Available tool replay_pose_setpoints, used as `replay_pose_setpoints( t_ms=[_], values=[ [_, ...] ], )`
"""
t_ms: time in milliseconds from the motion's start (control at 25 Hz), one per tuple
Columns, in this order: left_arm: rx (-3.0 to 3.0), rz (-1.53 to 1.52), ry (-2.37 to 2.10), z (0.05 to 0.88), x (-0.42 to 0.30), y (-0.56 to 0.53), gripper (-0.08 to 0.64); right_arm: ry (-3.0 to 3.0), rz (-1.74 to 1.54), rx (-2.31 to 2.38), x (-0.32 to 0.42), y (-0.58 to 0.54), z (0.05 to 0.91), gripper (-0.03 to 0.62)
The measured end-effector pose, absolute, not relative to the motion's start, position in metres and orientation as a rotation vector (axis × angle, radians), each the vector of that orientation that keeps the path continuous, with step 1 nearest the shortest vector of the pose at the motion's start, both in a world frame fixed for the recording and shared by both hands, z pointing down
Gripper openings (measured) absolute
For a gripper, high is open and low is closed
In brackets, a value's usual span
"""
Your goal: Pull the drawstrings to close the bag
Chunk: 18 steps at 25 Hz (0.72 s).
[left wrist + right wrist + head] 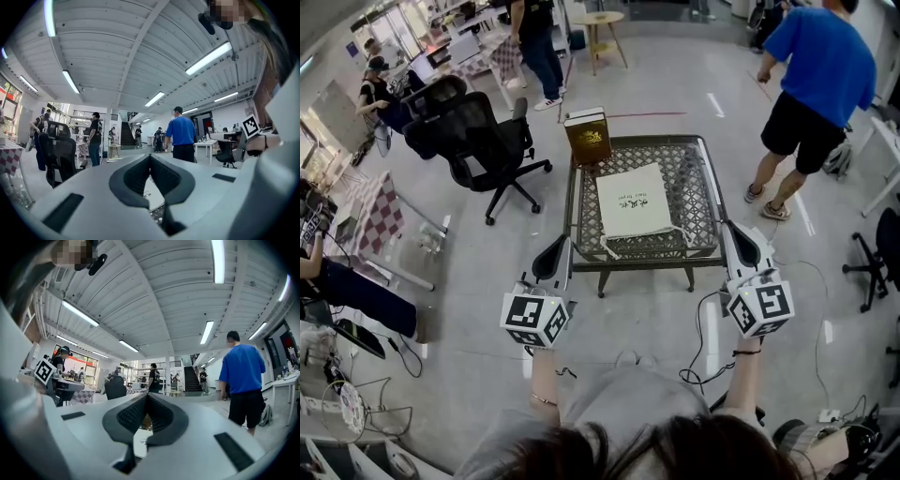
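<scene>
We are holding the left tongs (555,258) level and clenched on nothing, just off the near left corner of the dark metal lattice table (696,178), poised for reaching in. The cream cloth bag (634,200) is lying flat mid-table, its white drawstrings (609,249) trailing toward us for pulling. The right tongs (742,246) are hovering clenched and empty at the near right corner.

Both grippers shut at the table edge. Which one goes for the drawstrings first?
Left, slightly: the left gripper is nearer the drawstrings, as the drawstring bag lies left of centre on the mesh table; the right gripper sits farther off.
</scene>
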<state>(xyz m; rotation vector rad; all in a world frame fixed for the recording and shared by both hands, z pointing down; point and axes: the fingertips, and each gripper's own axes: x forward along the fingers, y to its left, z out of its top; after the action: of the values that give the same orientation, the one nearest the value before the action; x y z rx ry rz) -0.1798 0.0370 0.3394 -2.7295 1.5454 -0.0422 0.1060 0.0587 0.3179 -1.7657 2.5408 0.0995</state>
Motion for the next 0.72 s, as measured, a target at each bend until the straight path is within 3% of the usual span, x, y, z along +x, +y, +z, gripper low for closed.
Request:
replay_pose_setpoints(
  t_ms=[720],
  values=[
    [-2.761,-0.092,1.606,0.367,-0.164,0.029,0.023,2.520,0.002,-1.784,0.131,0.043,0.344,0.021]
  ],
)
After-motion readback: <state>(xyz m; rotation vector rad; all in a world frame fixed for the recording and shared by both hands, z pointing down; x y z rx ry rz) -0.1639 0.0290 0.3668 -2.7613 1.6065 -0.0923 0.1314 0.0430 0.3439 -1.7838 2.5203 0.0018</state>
